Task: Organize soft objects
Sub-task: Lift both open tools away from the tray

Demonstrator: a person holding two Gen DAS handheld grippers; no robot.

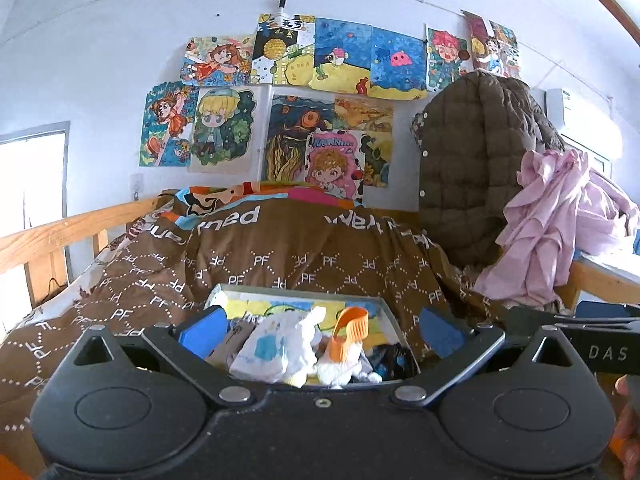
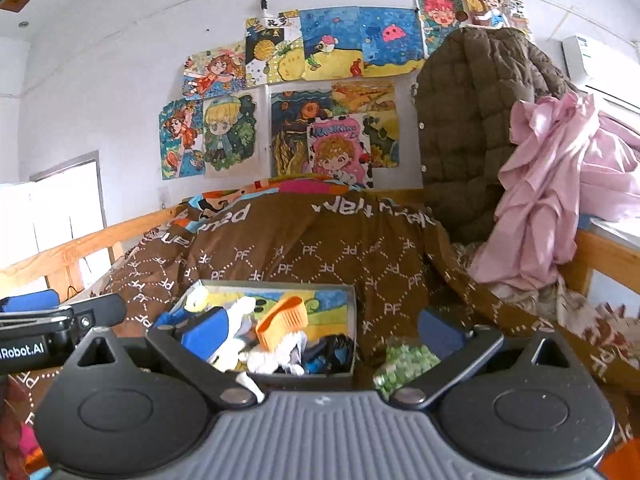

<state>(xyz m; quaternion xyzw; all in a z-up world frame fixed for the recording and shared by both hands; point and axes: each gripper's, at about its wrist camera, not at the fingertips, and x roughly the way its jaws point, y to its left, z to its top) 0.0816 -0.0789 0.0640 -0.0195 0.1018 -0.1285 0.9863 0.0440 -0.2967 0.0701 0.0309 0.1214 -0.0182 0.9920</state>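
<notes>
A shallow box (image 1: 390, 312) with a colourful lining sits on the brown quilt (image 1: 288, 264) of the bed. It holds a heap of soft things: white cloth (image 1: 280, 344), an orange and white sock (image 1: 348, 336) and dark socks (image 1: 394, 360). My left gripper (image 1: 320, 332) is open just above the heap and holds nothing. In the right wrist view the box (image 2: 352, 320) lies left of centre with the orange sock (image 2: 284, 320) on top. My right gripper (image 2: 320, 332) is open over the box's right edge. A green patterned soft item (image 2: 404, 360) lies on the quilt by its right finger.
A brown quilted jacket (image 1: 472, 168) and pink clothes (image 1: 560, 216) hang at the right over a wooden rail (image 2: 600, 264). A wooden bed rail (image 1: 60, 236) runs along the left. Drawings (image 1: 312, 92) cover the back wall. The other gripper shows at each frame's edge.
</notes>
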